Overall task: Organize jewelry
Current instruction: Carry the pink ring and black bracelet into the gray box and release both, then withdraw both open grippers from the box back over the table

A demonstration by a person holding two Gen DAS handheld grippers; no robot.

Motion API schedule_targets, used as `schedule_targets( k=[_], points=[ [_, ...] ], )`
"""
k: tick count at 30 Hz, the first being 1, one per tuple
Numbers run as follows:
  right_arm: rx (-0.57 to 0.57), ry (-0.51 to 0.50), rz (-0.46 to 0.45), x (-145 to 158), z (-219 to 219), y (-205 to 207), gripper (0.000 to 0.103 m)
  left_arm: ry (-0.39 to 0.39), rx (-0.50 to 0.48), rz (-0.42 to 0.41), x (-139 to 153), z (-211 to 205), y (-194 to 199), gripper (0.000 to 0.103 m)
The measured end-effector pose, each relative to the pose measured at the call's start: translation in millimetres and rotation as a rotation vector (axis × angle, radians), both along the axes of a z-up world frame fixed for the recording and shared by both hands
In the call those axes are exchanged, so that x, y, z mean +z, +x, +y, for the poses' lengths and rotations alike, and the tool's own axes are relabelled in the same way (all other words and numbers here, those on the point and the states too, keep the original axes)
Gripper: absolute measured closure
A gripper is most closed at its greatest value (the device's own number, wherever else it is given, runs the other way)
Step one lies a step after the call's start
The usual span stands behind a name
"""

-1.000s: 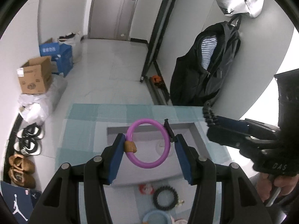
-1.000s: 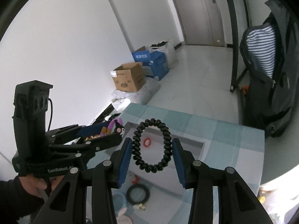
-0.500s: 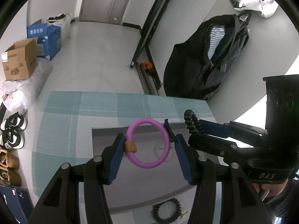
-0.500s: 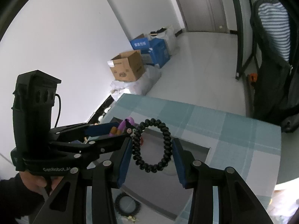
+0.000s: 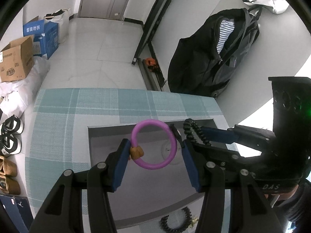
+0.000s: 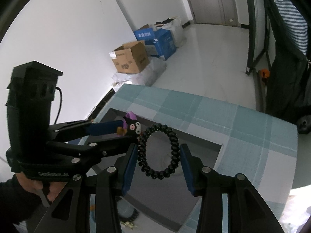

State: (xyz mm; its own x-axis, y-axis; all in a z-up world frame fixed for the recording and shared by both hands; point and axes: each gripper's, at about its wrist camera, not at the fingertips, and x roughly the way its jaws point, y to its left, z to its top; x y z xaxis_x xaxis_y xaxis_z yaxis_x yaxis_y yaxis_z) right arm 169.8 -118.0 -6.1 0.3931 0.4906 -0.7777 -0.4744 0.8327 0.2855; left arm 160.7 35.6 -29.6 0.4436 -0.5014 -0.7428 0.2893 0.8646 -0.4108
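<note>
Right tool (image 5: 196, 134), "DAS" lettering

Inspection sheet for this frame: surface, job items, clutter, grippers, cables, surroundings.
Surface: teal checked cloth under a grey tray.
Job's things: purple ring; black beaded bracelet; another black bracelet near the tray's front edge.
Clutter: nothing seen.
Grippers: left gripper grips the purple ring; right gripper grips the black beaded bracelet; both above the tray.
Cables: black lead on the left unit.
Surroundings: cardboard box, black bag, shoes.
</note>
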Motion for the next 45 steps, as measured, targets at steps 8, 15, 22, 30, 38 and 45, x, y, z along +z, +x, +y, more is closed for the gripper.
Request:
schedule_targets(
  k=[8,15,22,30,38,45],
  points=[
    [0.002,-0.013,-0.025,2.8,4.7,-1.4,0.058,-0.050,0.011,0.012,-0.8,5.5,3.5,0.053],
    [0.003,-0.013,-0.044,6.4,2.7,-3.5,0.056,-0.112,0.038,0.020,0.7,14.4,5.0,0.052],
    [-0.018,0.000,-0.054,11.3,-0.6,-4.3,0.050,-0.097,0.021,-0.003,6.6,9.6,0.9,0.032],
    [-0.029,-0.009,-0.081,20.6,-1.1,-12.9,0.046,-0.084,0.060,-0.029,11.6,17.6,-5.7,0.032],
    [-0.060,0.000,-0.096,27.8,-9.6,-24.9,0.039,0.006,0.096,-0.105,21.1,21.6,-33.1,0.032],
    [-0.099,0.033,-0.126,38.3,-22.8,-48.1,0.025,0.054,0.133,-0.176,30.4,23.9,-61.3,0.032]
  ],
)
